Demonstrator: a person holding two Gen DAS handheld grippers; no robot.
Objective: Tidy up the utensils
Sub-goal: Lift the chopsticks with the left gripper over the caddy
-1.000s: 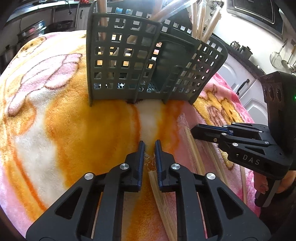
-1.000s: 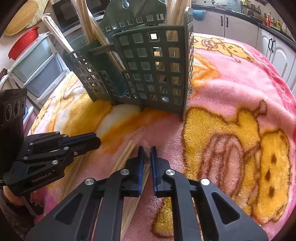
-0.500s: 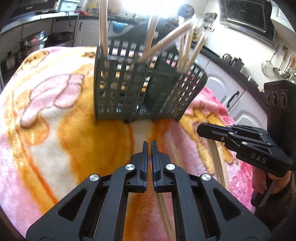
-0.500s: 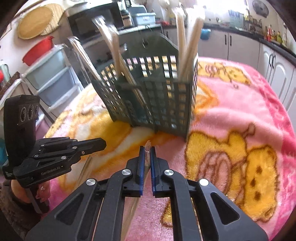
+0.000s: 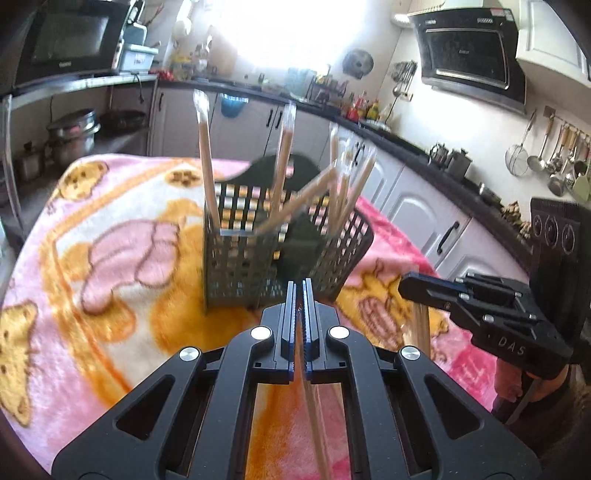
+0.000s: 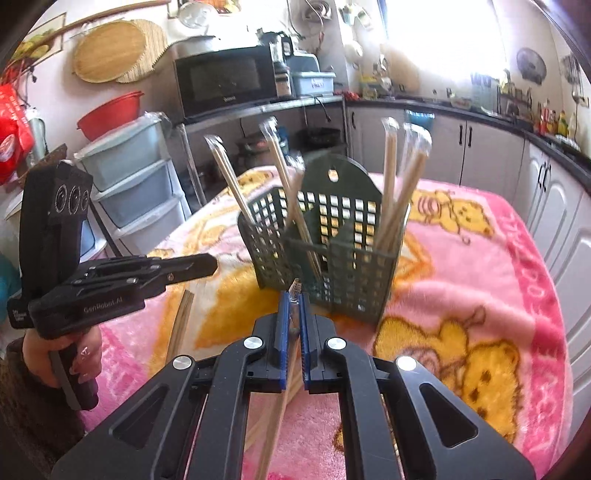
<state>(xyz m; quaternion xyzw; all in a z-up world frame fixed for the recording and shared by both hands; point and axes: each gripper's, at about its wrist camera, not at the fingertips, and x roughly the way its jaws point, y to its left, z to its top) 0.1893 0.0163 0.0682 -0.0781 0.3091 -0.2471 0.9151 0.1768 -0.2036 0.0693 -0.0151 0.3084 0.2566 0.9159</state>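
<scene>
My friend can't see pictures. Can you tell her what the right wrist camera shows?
The right gripper clamps a wrapped chopstick pair before a green basket of more chopsticks, on a pink cartoon blanket. The left gripper hovers at left.

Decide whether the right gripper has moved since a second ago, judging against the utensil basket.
Yes. The right gripper, shut on wrapped chopsticks, has risen off the blanket and away; the basket looks smaller and lower.

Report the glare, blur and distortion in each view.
Left wrist view: the window blows out white, the wrapped chopsticks in the green basket smear with motion blur, and the counter bows from fisheye. Right wrist view: glare at the upper right, the blanket looks soft, and the right gripper is sharp.
</scene>
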